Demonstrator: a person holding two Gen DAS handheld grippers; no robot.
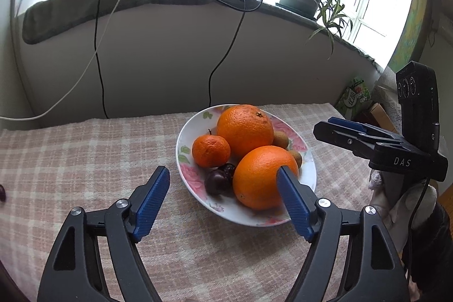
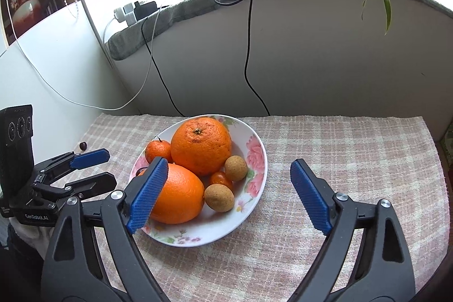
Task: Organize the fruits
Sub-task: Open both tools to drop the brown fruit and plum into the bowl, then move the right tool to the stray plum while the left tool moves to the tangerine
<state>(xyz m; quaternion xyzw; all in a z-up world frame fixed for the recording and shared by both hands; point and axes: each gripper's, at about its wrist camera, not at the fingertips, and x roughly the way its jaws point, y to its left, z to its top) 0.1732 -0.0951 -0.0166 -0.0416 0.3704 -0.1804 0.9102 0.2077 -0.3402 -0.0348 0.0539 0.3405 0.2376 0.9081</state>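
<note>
Left gripper (image 1: 223,204) and right gripper (image 2: 229,194) spread wide, holding nothing — oranges and small fruits heaped in white floral ceramic bowl (image 2: 259,143); one dark fruit (image 2: 83,145) remains on checked cloth

Left tongs (image 1: 223,197) spread wide, blue pads (image 1: 151,200) facing each other, nothing pressed between them, angled downward. Right tongs (image 2: 229,191) likewise spread wide, empty, blue pads (image 2: 310,196) well apart, tilted down at a similar slant. Seen from the left wrist view, right tongs (image 1: 339,128) at the right edge, with a light glove just below the black body. Seen from the right wrist view, left tongs (image 2: 96,167) at the left edge, jaws parted.
</note>
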